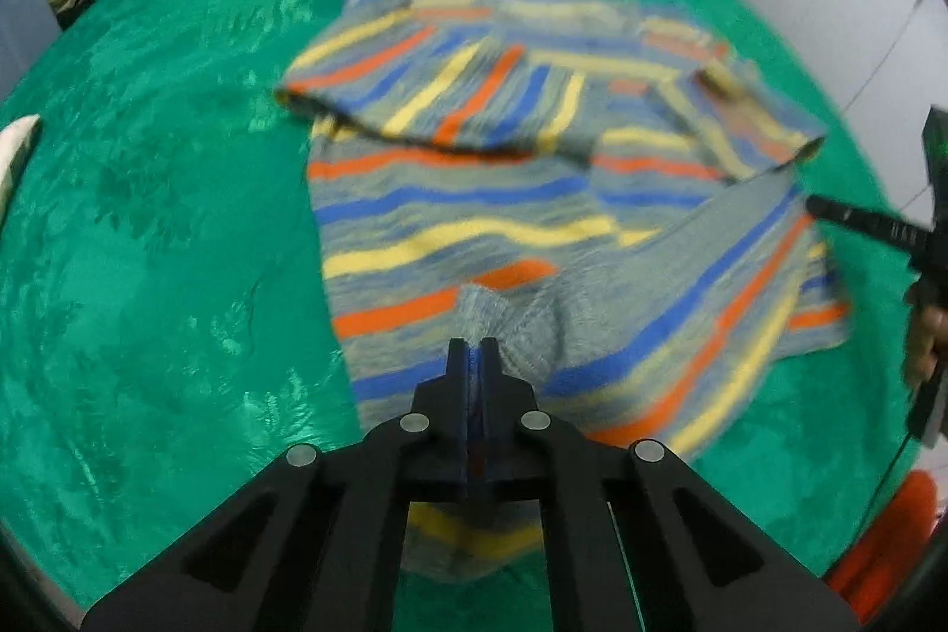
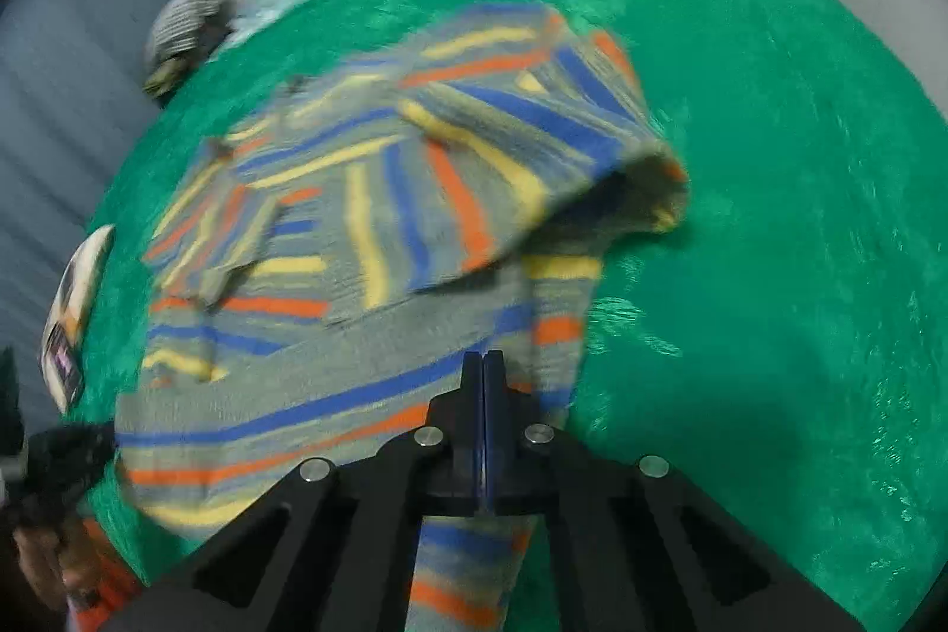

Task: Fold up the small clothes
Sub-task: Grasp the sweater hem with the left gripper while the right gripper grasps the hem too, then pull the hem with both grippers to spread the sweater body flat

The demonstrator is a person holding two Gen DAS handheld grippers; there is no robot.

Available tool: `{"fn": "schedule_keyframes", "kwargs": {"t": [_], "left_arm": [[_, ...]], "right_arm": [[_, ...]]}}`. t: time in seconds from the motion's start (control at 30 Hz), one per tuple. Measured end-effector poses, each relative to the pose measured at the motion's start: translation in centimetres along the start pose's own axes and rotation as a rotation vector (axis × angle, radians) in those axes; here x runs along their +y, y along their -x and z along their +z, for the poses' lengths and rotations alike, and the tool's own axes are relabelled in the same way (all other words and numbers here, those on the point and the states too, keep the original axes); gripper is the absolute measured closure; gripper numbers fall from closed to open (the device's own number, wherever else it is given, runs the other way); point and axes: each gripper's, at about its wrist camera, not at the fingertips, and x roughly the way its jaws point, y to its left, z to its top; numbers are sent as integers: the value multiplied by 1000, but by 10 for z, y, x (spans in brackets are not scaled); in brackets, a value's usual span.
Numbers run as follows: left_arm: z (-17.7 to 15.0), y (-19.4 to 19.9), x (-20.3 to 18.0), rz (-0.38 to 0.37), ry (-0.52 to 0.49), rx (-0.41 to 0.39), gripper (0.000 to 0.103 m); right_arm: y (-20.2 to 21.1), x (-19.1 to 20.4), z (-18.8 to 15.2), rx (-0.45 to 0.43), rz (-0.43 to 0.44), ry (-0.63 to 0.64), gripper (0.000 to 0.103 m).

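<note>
Grey knitted shirt with blue, orange and yellow stripes (image 1: 474, 211), sleeves folded in, on green plush bed cover (image 1: 148, 247); near-edge hem clenched in left hand-held gripper (image 1: 473, 345) and right hand-held gripper (image 2: 484, 358), raised for folding.

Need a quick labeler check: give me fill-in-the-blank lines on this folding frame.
1. The striped shirt lies on a ____ blanket.
2. The left gripper has its jaws ____ on the shirt's hem.
3. The right gripper grips the ____.
4. The shirt's stripes are blue, yellow and ____.

Missing: green; shut; shirt; orange
</note>
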Motion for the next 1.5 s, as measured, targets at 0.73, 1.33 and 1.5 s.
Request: {"fn": "schedule_keyframes", "kwargs": {"t": [0.73, 1.33, 1.5], "left_arm": [[-13, -13, 6, 42, -20, 22, 94], [-137, 117, 48, 21, -169, 14, 100], [-144, 129, 69, 9, -40, 2, 37]], "right_arm": [[-27, -17, 19, 29, -48, -7, 99], [156, 46, -200, 78, 144, 603, 99], [140, 4, -210, 149, -20, 394, 90]]}}
